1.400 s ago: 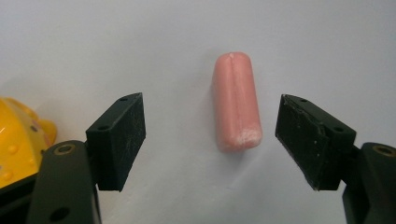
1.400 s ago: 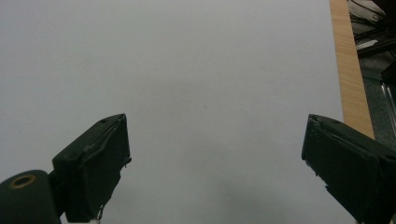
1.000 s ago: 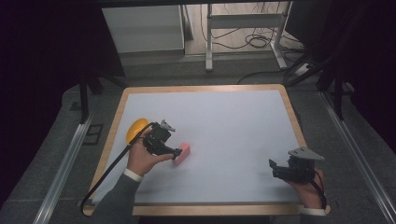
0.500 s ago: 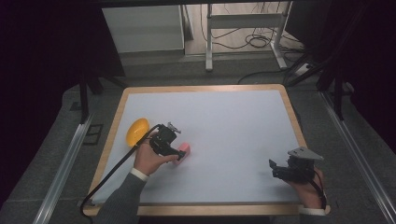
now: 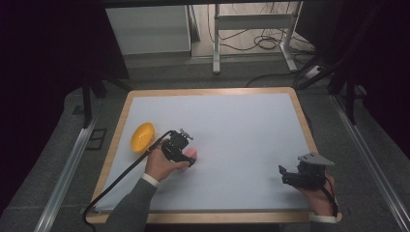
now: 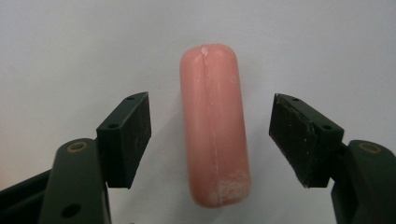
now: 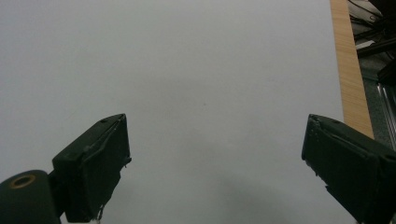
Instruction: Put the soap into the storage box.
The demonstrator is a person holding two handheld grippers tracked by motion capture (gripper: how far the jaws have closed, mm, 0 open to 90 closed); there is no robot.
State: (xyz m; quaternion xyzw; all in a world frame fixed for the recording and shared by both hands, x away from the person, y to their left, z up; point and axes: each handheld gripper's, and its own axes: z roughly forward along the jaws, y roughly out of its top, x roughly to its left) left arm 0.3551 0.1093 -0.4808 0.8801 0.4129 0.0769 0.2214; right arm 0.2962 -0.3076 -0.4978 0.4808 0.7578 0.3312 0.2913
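Note:
A pink sausage (image 6: 214, 125) lies on the white table top, lengthwise between the jaws of my left gripper (image 6: 211, 137). The pads stand apart from it on both sides, and the jaws have just been closing around it. From above, the left gripper (image 5: 189, 157) points down over the sausage (image 5: 192, 153) at the table's left middle. My right gripper (image 5: 285, 175) rests near the front right corner, held in a hand. In its own view the right gripper (image 7: 215, 161) is open over bare white surface with nothing between its jaws.
A yellow bowl (image 5: 142, 137) sits on the table just left of the left gripper. The white sheet has a wooden rim (image 7: 351, 79). Metal frame legs (image 5: 216, 43) and cables lie on the floor beyond the far edge.
The left gripper has moved slightly forward and down over the pink sausage. The right gripper has stayed where it was.

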